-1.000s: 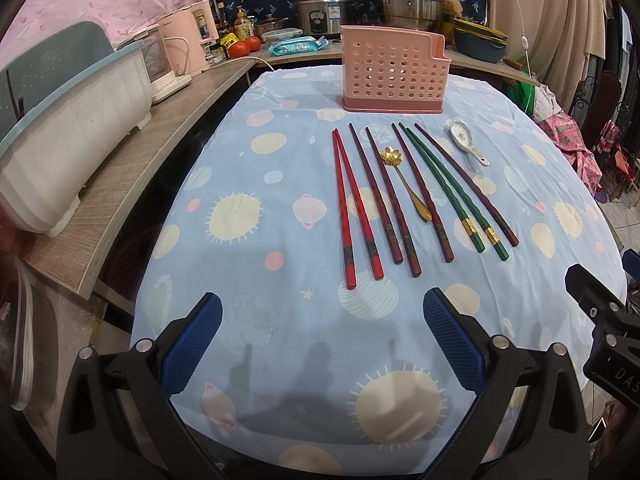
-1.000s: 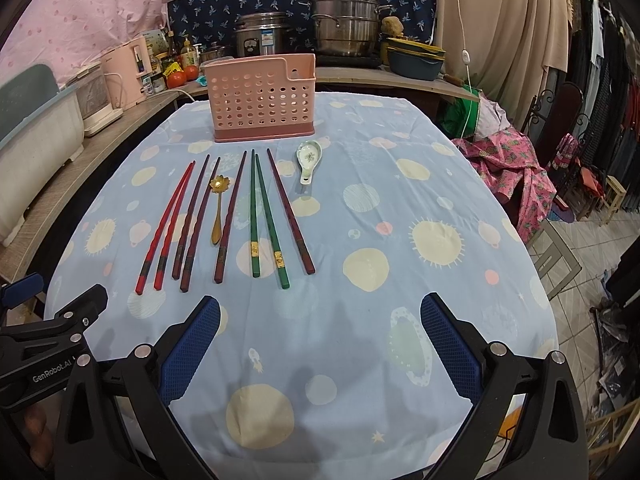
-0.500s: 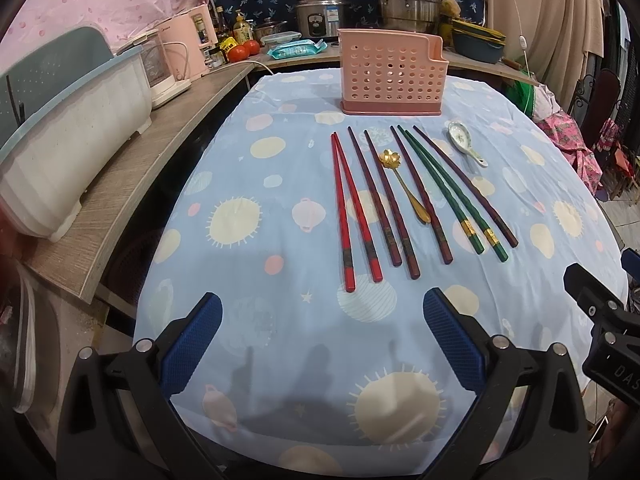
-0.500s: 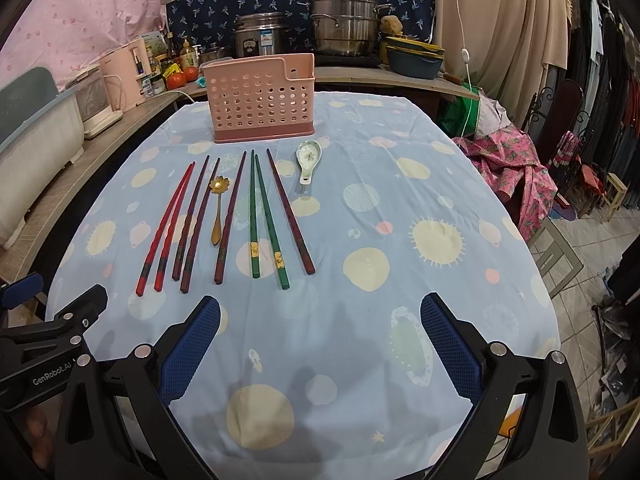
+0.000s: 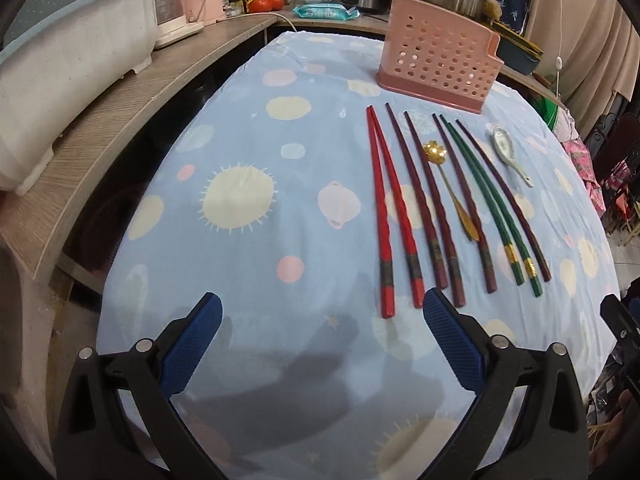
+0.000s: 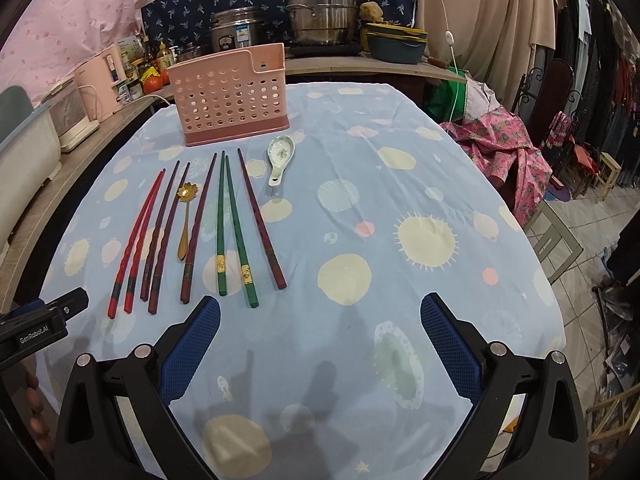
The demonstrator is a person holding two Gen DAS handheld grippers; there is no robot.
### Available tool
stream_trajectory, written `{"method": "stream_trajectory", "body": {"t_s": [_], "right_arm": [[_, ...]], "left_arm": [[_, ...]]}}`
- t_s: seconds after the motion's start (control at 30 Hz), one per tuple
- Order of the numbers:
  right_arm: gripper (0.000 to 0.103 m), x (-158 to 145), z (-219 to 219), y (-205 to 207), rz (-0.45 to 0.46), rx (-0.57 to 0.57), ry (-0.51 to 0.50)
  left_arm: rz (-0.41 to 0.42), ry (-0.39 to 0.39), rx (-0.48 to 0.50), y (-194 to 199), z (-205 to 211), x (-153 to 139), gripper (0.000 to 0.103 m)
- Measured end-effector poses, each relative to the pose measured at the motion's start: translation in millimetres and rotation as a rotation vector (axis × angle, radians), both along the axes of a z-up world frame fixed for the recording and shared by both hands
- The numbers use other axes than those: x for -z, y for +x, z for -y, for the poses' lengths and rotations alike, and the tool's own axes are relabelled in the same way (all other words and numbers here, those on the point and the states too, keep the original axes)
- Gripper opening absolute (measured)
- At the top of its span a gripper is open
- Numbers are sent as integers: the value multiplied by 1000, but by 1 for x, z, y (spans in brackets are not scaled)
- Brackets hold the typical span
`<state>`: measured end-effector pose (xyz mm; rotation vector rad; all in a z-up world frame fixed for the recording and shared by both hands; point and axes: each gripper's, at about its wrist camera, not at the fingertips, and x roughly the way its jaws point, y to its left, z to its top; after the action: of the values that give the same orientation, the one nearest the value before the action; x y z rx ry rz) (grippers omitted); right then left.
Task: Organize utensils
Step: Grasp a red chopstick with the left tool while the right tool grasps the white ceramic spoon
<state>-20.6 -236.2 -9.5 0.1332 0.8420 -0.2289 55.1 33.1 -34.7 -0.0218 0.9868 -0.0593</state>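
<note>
Left gripper point(image 5: 322, 336) and right gripper point(image 6: 320, 336) hang over the tabletop's point(image 6: 400, 320) near edge, jaws wide, holding nothing. Beyond them chopsticks point(image 6: 224, 224) lie in a row on the left half, a gold spoon point(image 6: 186, 216) among them, a white spoon point(image 6: 280, 154) just right. The pink basket point(image 6: 230, 96) stands near the far edge.

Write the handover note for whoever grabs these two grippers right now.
Left gripper: open, empty, above the near cloth.
Right gripper: open, empty, same.
On the table: eight chopsticks in a row, namely red pair, four dark ones, green pair; gold spoon among them; ceramic spoon at the right end.
Pink holder stands behind the row.
Done: nothing, as far as can be seen.
Left: all utensils into the holder.
</note>
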Motion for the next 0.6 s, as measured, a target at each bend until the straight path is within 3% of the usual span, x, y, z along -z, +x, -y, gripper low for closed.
{"method": "stream_trajectory", "body": {"t_s": [0.27,0.47,0.53,0.6], "right_arm": [[96,7,4,21,-14,5,5],[96,13,7,33,-27,0,17],[95,14,8,39,-30,-6,22],[83,17,9,47,-36,-15,42]], "left_arm": [[-53,-14,45,20,8,19,79],[-64,-25,68,27,12,26,60],[-60,-39,87,28,14,25,49],[-58,-55,107,29,16,25,36]]}}
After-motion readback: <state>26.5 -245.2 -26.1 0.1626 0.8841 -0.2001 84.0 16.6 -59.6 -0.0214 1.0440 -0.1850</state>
